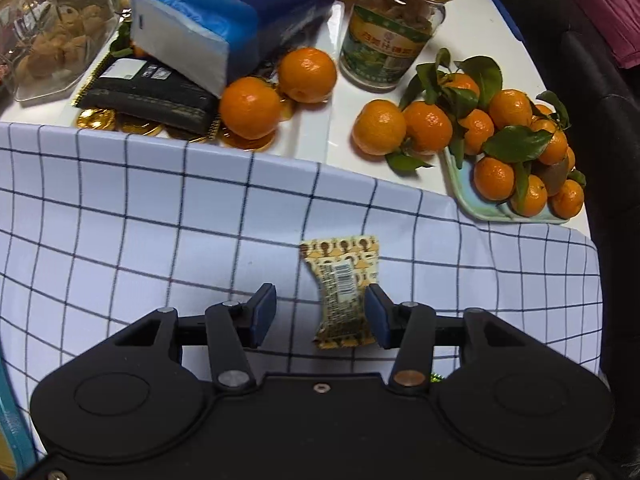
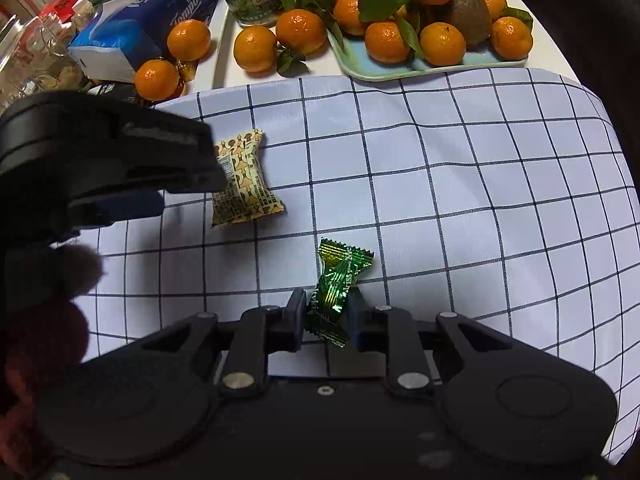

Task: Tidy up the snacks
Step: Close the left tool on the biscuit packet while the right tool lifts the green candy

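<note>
The yellow candy (image 1: pixel 345 292) lies flat on the checked cloth (image 1: pixel 120 208), its long axis running away from the left wrist camera, 1 crimped end pointing toward the tangerines (image 1: pixel 520 148) and the other toward the camera. Its wrapper is matte yellow with a brown printed pattern, a barcode facing up, pinched narrow at the middle and flaring to serrated ends. The left hand-held gripper (image 1: pixel 320 314) stands with its jaws wide apart; the candy sits between them, close against the right blue pad, well clear of the left pad. The green candy (image 2: pixel 334 292) is in shiny foil with gold streaks, twisted at the waist, its long axis also pointing away from the right wrist camera and leaning slightly right at the far end. The right hand-held gripper (image 2: pixel 326 316) is clamped on the green candy at its narrow middle, both pads touching the foil. In the right view the yellow candy (image 2: pixel 244 184) lies to the left, partly under the other gripper's body. The cloth is pale with thin dark grid lines, draped over a white table (image 1: pixel 480 20). A glass jar (image 1: pixel 394 24) with a yellow lid stands beyond.
</note>
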Demonstrator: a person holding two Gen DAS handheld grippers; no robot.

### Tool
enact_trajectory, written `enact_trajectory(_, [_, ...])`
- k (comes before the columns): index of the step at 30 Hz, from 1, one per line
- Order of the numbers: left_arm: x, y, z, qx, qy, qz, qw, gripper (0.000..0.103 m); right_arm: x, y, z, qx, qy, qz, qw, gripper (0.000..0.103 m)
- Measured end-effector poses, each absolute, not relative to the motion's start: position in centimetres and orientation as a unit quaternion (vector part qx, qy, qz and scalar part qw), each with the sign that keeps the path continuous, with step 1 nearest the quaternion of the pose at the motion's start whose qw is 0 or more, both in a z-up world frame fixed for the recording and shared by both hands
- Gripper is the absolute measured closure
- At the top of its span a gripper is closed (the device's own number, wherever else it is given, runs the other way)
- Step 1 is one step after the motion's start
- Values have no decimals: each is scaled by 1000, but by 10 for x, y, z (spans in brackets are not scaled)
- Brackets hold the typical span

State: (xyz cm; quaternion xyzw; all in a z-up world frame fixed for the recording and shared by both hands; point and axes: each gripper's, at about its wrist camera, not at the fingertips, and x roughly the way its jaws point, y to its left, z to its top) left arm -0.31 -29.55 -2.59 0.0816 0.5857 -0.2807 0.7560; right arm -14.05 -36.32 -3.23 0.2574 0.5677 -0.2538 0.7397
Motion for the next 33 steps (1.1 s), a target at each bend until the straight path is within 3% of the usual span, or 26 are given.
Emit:
enact_trajectory(20, [-10, -330, -42, 145, 579, -277, 753, 45, -141, -373, -45, 277, 565, -251, 735, 78])
enact_trajectory(24, [-10, -330, -42, 159, 575, -271, 755, 51, -142, -376, -45, 286, 563, -250, 734, 78])
enact_trajectory(25, [-11, -330, -41, 165, 573, -265, 758, 60, -141, -376, -45, 287, 563, -249, 734, 77])
enact_trajectory(26, [-10, -329, -41, 166, 572, -265, 759, 63, -141, -376, -45, 287, 564, -249, 733, 78])
enact_trajectory(33, [-3, -315, -40, 145, 598, -263, 743, 63, -136, -370, -38, 279, 565, -245, 737, 82])
